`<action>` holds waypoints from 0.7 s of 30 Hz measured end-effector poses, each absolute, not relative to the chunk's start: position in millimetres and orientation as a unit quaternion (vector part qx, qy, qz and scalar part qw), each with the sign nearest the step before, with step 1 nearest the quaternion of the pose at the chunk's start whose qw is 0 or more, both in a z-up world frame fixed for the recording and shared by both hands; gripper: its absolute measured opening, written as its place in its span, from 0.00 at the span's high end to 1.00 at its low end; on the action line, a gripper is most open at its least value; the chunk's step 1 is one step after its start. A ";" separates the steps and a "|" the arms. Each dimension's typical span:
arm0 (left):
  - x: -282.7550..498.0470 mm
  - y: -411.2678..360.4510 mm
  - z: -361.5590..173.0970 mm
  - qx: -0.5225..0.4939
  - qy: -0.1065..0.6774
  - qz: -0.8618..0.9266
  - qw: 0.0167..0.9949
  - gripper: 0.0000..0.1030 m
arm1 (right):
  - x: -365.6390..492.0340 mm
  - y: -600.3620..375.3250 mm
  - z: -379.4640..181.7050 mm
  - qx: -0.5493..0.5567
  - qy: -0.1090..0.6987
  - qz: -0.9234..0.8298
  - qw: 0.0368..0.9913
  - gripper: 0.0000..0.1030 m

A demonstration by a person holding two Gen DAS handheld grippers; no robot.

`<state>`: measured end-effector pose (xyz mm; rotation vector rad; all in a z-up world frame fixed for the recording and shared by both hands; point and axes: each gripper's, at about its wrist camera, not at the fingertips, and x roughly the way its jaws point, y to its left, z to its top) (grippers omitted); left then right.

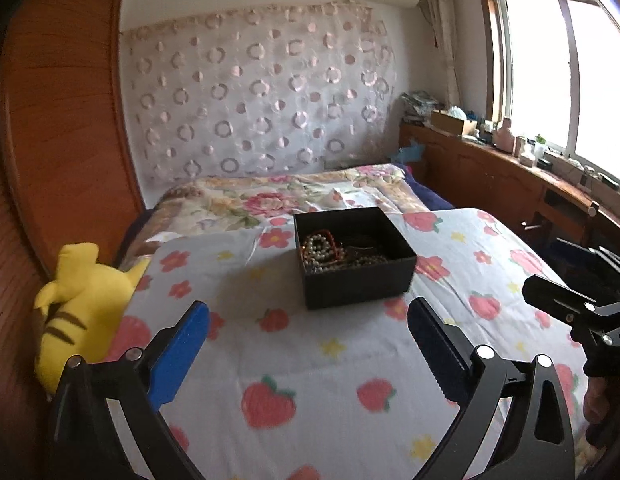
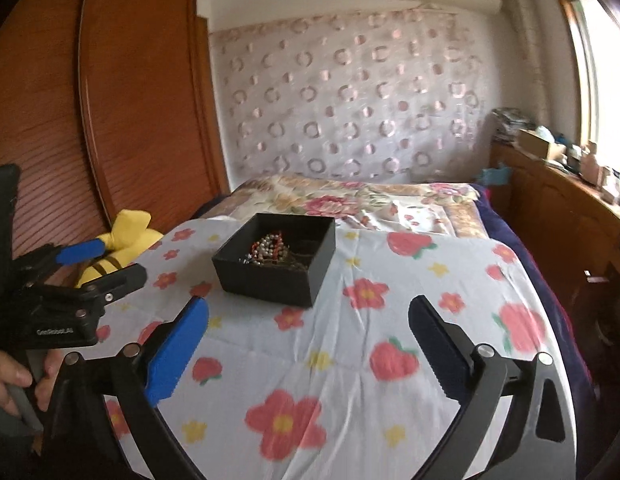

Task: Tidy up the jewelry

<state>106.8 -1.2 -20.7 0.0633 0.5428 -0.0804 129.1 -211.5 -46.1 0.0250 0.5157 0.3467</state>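
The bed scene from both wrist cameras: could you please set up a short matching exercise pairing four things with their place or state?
Things:
1. black box
2. yellow plush toy
3. left gripper
4. beaded jewelry

Descriptions:
A. jaws wide open, nothing between them
B. lying inside the box
C. at the bed's edge beside the wooden wardrobe
D. lid off, standing on the strawberry-print sheet

Pairs: 1-D, 2-C, 3-A, 4-B

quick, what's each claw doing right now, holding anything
left claw: open, holding nothing
right claw: open, holding nothing
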 end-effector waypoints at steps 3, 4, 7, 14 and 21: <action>86.5 -1.0 -20.9 0.024 0.266 -0.040 0.963 0.07 | 108.6 -218.4 -47.5 0.018 0.253 0.155 0.955 0.02; 82.2 -1.7 -20.0 0.026 0.265 -0.039 0.963 0.07 | 105.0 -218.8 -47.4 0.017 0.252 0.151 0.956 0.02; 70.5 -0.4 -20.4 0.029 0.262 -0.028 0.964 0.07 | 89.5 -218.5 -44.2 0.009 0.240 0.139 0.961 0.02; 56.7 2.1 -20.4 0.022 0.255 -0.021 0.967 0.07 | 78.9 -216.2 -42.0 0.006 0.225 0.135 0.965 0.02; 50.4 3.2 -19.3 0.016 0.247 -0.022 0.969 0.07 | 75.9 -215.0 -41.9 0.007 0.226 0.134 0.965 0.02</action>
